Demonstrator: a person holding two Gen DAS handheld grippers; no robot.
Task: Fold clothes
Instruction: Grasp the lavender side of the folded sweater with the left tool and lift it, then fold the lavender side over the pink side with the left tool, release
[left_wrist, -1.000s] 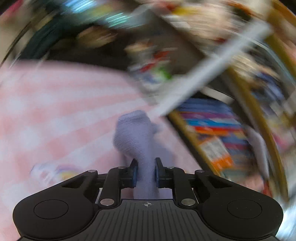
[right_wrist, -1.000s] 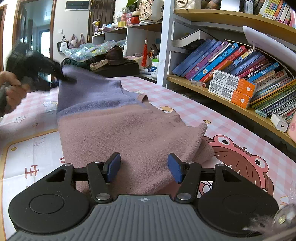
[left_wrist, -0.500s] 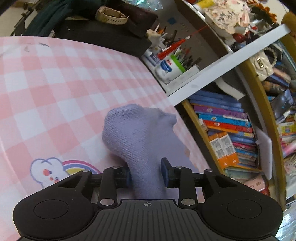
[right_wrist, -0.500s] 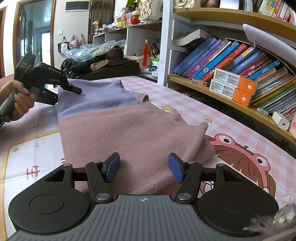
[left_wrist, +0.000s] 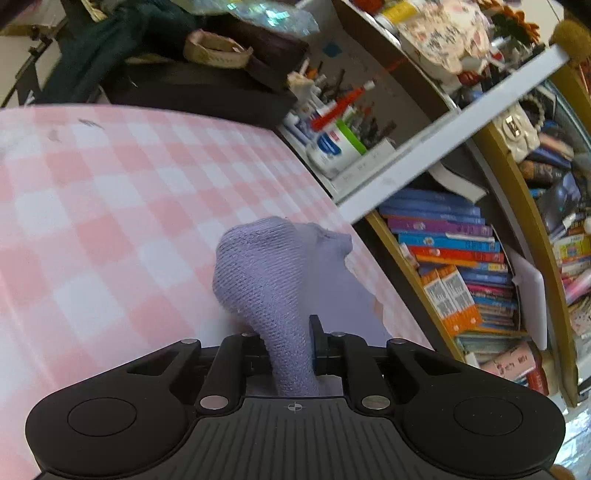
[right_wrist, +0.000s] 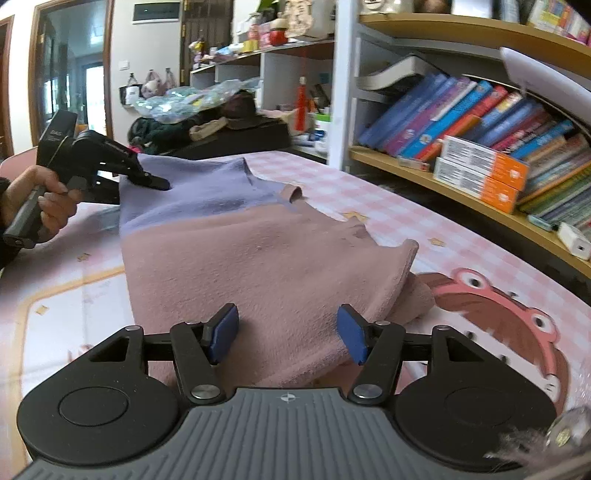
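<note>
While my left gripper (left_wrist: 291, 347) had just been closing, pinching the knit sweater's (right_wrist: 258, 258) bunched lilac corner, my right gripper (right_wrist: 288, 332) stood spread over its fuzzy pink half on the checked tablecloth (left_wrist: 92, 206). Bookshelf (right_wrist: 480, 206) close alongside.

Free room: bare table (right_wrist: 66, 295) at 9 o'clock of the sweater (right_wrist: 258, 258).
Obstacles: bookshelf (right_wrist: 480, 192) at 3 o'clock; clutter pile (right_wrist: 207, 125) at 12.

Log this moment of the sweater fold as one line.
left gripper: shut on sweater lilac end, just closing | right gripper: open over pink end | fold: underway
</note>
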